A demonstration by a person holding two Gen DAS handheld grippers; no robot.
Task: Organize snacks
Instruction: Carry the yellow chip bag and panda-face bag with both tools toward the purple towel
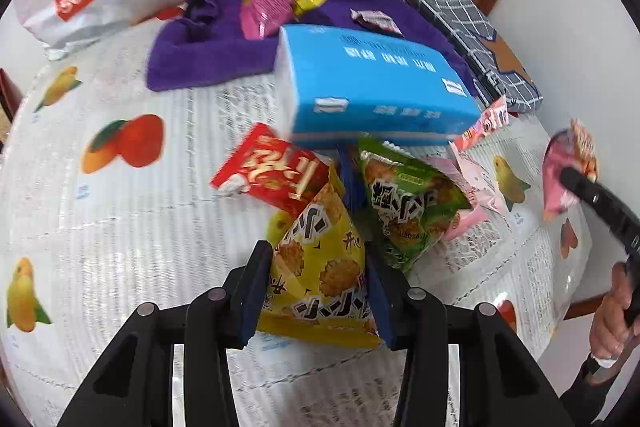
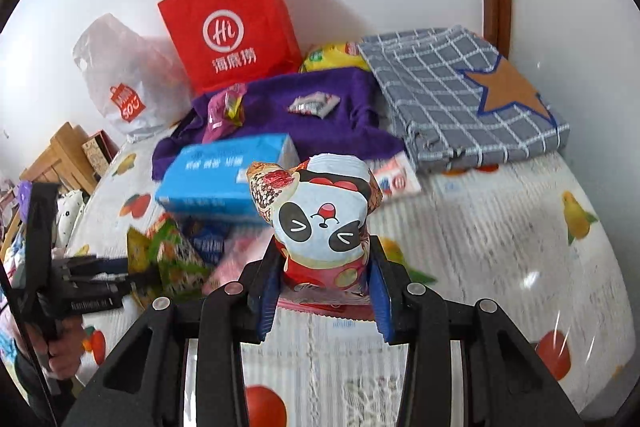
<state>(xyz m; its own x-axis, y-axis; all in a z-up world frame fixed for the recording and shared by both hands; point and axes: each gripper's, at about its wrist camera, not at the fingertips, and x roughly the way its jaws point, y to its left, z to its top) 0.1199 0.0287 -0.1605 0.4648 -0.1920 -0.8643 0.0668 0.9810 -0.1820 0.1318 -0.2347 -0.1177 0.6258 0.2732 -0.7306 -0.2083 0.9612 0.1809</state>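
- A table covered in a fruit-and-bird printed cloth (image 1: 120,227) held a scatter of snacks, with a blue tissue box (image 1: 376,87) near its middle as the landmark.
- The left gripper (image 1: 318,291) had its jaws closed partway on a yellow snack bag (image 1: 320,267), pinching it across the lower body, just in front of the tissue box.
- Beside that bag, a green snack bag (image 1: 404,207) and a red packet (image 1: 272,171) lay touching the front edge of the tissue box, with a pink packet (image 1: 464,219) just to the green bag's right.
- The right gripper (image 2: 326,287) was clamped on a panda-face snack bag (image 2: 324,211), lifted in front of and to the right of the tissue box.
- Behind the tissue box lay a purple towel (image 1: 192,55) with small wrapped sweets on it, then a red paper bag (image 2: 232,31), a white plastic bag (image 2: 128,83) and a folded grey checked cloth (image 2: 460,99).
- The snack bags looked light, puffy and crinkly, probably slippery, with breakable contents; a gentle hold on a sealed edge or corner would likely suit best.
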